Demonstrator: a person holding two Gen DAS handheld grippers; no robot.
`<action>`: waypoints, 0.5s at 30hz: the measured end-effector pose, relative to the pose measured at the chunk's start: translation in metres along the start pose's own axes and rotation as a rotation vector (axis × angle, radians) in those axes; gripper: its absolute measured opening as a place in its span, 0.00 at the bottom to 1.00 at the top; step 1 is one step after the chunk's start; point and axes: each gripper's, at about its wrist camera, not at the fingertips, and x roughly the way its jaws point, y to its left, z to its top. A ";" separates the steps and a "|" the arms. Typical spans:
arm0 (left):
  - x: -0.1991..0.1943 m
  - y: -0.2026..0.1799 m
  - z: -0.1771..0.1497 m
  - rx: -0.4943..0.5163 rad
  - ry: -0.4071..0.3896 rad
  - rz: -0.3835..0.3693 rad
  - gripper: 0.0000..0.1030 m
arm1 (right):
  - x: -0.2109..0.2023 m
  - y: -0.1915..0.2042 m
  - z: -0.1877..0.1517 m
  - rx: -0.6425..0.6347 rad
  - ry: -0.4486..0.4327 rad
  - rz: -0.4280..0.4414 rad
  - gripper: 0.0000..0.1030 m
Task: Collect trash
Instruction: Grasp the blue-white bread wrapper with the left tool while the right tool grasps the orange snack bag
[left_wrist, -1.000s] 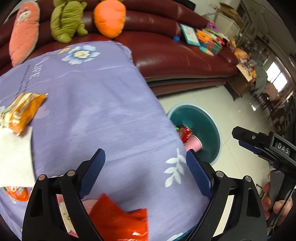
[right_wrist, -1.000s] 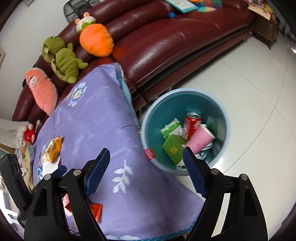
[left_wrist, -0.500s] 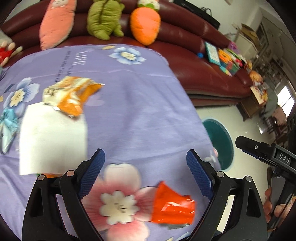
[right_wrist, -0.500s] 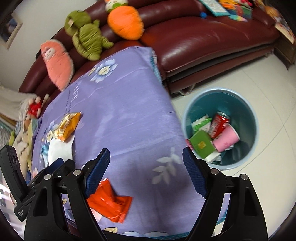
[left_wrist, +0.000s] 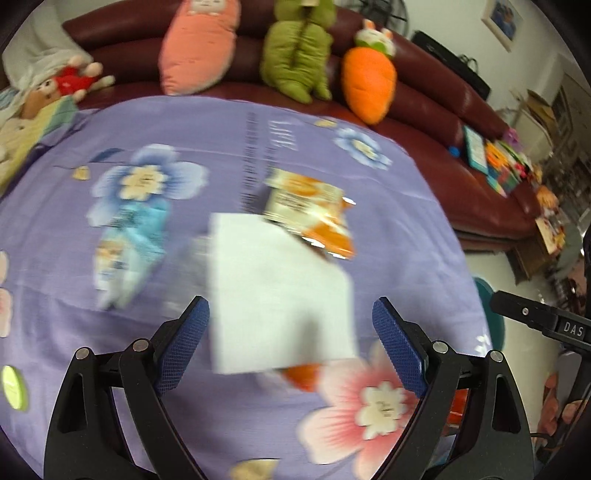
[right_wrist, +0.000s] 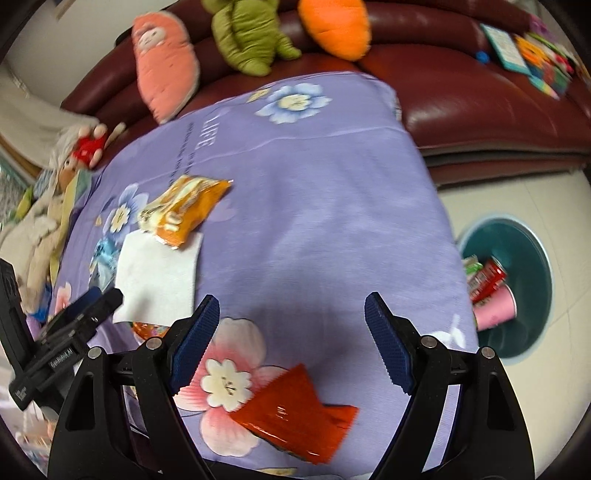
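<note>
Your left gripper (left_wrist: 291, 343) hangs jaws spread, empty, over the white napkin (left_wrist: 277, 295), which lies against the orange snack wrapper (left_wrist: 314, 210). It is limp and light, so pinch a free edge. Right gripper (right_wrist: 291, 347) also gapes empty. Since half a second ago you have swung onto the napkin.

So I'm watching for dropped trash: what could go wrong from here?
The white napkin lies partly under the orange snack bag, so lifting it may drag the bag along. The red wrapper sits near the purple cloth edge and could slide off, missing the teal bin.
</note>
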 end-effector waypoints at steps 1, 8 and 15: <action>-0.003 0.012 0.002 -0.015 -0.007 0.013 0.88 | 0.002 0.005 0.001 -0.009 0.006 0.003 0.75; -0.011 0.092 0.015 -0.139 -0.046 0.117 0.88 | 0.028 0.055 0.022 -0.100 0.037 0.011 0.75; 0.017 0.143 0.022 -0.216 0.005 0.169 0.88 | 0.059 0.088 0.050 -0.128 0.074 0.043 0.75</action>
